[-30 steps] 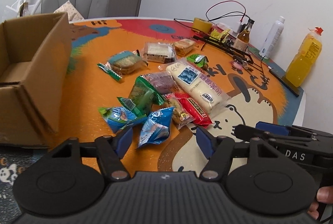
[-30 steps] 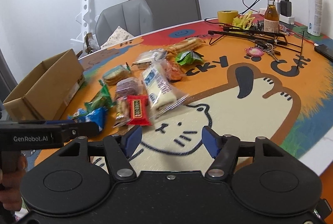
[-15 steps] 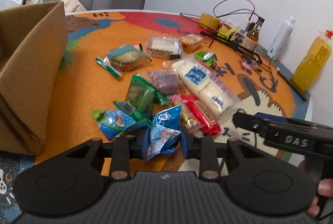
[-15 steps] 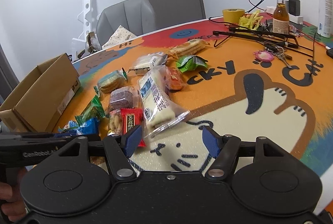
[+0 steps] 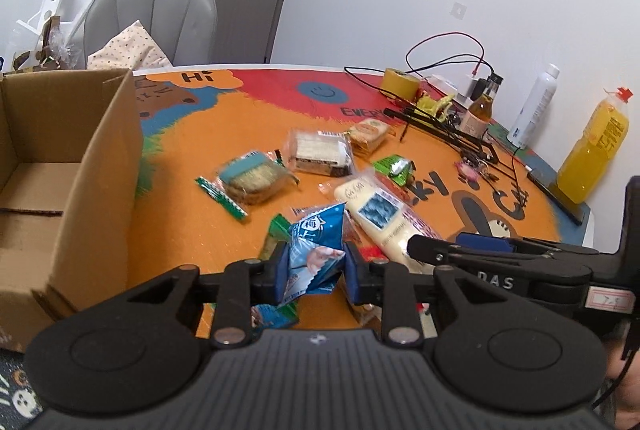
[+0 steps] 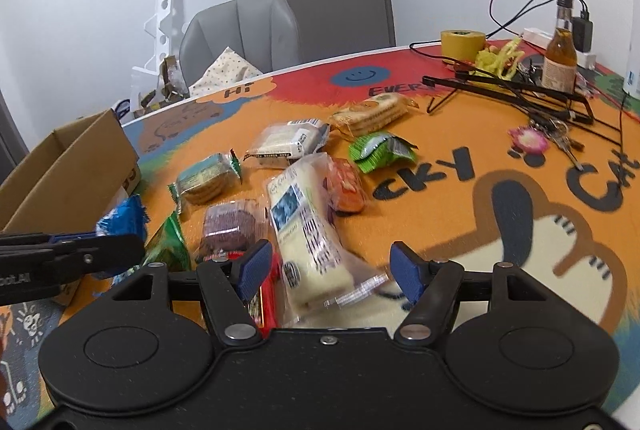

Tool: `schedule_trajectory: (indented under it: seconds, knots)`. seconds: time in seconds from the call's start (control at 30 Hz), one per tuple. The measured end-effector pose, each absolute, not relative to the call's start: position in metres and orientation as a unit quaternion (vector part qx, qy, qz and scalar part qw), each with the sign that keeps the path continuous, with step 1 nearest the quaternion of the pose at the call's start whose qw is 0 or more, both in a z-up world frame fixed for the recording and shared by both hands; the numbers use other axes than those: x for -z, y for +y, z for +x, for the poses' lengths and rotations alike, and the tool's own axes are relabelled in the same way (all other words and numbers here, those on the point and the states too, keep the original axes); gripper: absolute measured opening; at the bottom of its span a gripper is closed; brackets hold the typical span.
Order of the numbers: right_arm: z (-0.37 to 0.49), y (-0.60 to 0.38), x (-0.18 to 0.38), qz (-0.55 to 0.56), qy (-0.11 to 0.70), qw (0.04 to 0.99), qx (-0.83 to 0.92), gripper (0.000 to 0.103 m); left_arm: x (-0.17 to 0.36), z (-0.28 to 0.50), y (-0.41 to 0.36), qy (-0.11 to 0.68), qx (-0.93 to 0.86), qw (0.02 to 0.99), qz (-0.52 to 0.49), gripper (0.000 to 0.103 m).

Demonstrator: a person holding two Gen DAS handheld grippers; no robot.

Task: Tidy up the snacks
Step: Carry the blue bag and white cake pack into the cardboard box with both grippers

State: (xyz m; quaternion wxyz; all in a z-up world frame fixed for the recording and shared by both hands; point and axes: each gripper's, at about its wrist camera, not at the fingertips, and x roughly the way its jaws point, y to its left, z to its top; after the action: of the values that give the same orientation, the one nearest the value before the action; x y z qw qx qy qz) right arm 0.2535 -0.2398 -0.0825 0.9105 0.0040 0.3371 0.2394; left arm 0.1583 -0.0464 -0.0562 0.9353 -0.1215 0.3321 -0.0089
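Left gripper [image 5: 313,272] of mine is clamped on the small blue crinkly foil snack packet [image 5: 316,254], which I judge lifted clear of the table [image 5: 192,226] with its orange cartoon mat. Largest thing near me is the open brown cardboard box [image 5: 68,170] at the left, the likely home for it. Next is the long white bread roll in clear wrap [image 6: 308,230], lying between the half-open, empty pads of my right gripper [image 6: 332,268]; it looks soft and slippery, so I'd take it across the middle, gently. The blue packet seems light and puffy; my pads pinch its lower half, which should hold without crushing the contents.
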Motion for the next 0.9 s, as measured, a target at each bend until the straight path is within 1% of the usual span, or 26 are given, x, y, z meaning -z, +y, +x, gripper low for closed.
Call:
schedule_trajectory:
  seconds: [0.17,0.27,0.33,0.43,0.5,0.6,0.67,0.9]
  knots:
    - [0.264,-0.227,0.089,-0.008,0.342,0.91,-0.232,0.066,0.055,0.164,-0.04,0.333,0.004,0.935,-0.121,0.027]
    - [0.268,-0.222,0.099,-0.015,0.359,0.903,-0.234,0.067,0.055,0.165,-0.038,0.335,0.003,0.935,-0.118,0.027]
    - [0.264,-0.218,0.101,-0.038,0.348,0.907,-0.235,0.067,0.057,0.166,-0.036,0.337,0.001,0.934,-0.12,0.027]
    - [0.26,-0.215,0.1,-0.059,0.343,0.908,-0.231,0.056,0.059,0.167,-0.035,0.34,0.0,0.933,-0.12,0.027]
    - [0.258,-0.217,0.098,-0.057,0.343,0.905,-0.245,0.038,0.059,0.167,-0.035,0.339,0.001,0.933,-0.121,0.027]
    - [0.258,-0.224,0.095,-0.028,0.349,0.9,-0.258,0.032,0.059,0.167,-0.037,0.338,0.001,0.934,-0.119,0.027]
    - [0.257,-0.228,0.094,-0.005,0.35,0.898,-0.266,0.03,0.059,0.167,-0.037,0.337,0.0,0.934,-0.121,0.027]
    - [0.245,-0.235,0.079,0.025,0.33,0.903,-0.274,0.027,0.049,0.163,-0.034,0.326,-0.003,0.938,-0.119,0.027]
